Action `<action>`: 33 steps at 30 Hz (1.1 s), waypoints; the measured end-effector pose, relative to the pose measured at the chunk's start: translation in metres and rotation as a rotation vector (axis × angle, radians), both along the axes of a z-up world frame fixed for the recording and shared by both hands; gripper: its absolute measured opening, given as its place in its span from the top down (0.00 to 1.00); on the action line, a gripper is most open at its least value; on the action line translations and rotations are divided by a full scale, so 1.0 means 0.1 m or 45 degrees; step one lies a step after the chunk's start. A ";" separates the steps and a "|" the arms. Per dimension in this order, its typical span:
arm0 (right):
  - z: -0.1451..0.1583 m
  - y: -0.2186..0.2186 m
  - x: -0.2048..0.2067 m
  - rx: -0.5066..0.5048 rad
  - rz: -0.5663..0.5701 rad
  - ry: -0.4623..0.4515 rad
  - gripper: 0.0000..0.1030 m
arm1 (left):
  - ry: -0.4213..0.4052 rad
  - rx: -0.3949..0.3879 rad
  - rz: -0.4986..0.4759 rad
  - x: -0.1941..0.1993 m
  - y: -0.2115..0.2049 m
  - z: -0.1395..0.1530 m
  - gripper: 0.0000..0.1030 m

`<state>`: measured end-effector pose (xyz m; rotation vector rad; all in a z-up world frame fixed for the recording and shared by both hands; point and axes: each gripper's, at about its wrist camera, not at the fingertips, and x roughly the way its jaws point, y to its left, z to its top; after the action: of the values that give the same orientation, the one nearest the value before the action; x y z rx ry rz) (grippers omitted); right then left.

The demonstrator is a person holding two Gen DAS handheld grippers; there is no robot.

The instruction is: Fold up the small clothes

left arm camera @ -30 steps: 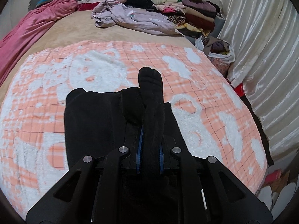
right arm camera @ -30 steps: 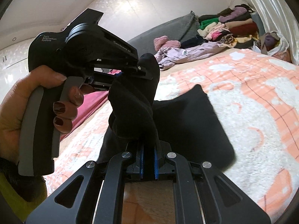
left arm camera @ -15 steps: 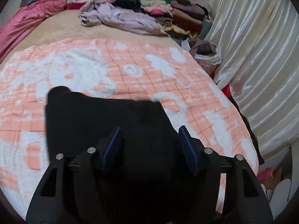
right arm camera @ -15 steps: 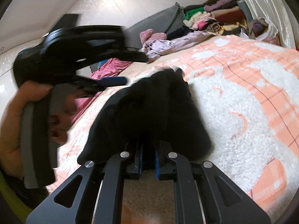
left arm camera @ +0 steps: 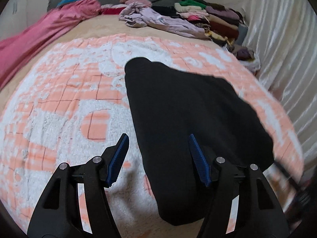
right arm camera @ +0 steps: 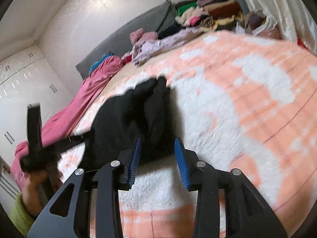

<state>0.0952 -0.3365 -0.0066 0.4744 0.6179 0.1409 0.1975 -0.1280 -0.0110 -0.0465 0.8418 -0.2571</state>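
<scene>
A black garment [left arm camera: 194, 115] lies folded and flat on the orange-and-white blanket [left arm camera: 65, 103]. My left gripper [left arm camera: 158, 158] is open and empty, its right blue pad over the garment's near part, its left pad over the blanket. In the right wrist view the same garment [right arm camera: 134, 117] lies bunched in front of my right gripper [right arm camera: 157, 156], which is open with the cloth's near edge between its blue pads [right arm camera: 181, 158]. The left gripper [right arm camera: 35, 138], held in a hand, shows at the left of that view.
A pink quilt [left arm camera: 45, 29] lies along the bed's left side. A lilac garment [left arm camera: 158, 19] and a stack of folded clothes [left arm camera: 214, 17] sit at the far end. A shiny curtain [left arm camera: 283, 45] hangs on the right. White cupboards [right arm camera: 21, 75] stand beyond the bed.
Both grippers let go of the black garment: the left opened first, then the right. The garment dropped flat onto the blanket. The left gripper moved leftward and back.
</scene>
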 end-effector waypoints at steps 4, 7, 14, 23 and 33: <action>0.31 0.01 0.27 -0.092 0.055 -0.041 0.57 | -0.058 0.038 -0.038 -0.09 -0.07 -0.05 0.48; 0.44 0.06 0.64 -0.152 0.113 -0.017 0.56 | -0.074 0.008 -0.062 -0.12 -0.01 -0.08 0.48; 0.34 0.12 1.70 -0.270 0.134 0.225 0.54 | -0.065 -0.080 -0.110 -0.11 0.12 -0.13 0.46; 0.08 0.21 2.27 -0.331 0.135 0.408 0.55 | -0.062 -0.149 -0.149 -0.17 0.19 -0.16 0.42; 0.44 0.59 2.04 -0.387 0.328 0.161 0.89 | -0.086 -0.154 -0.158 -0.24 0.22 -0.12 0.41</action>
<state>0.2989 -0.2778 0.0376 0.1083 0.8085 0.2585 0.1734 -0.1059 -0.0235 -0.0980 0.7622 -0.4240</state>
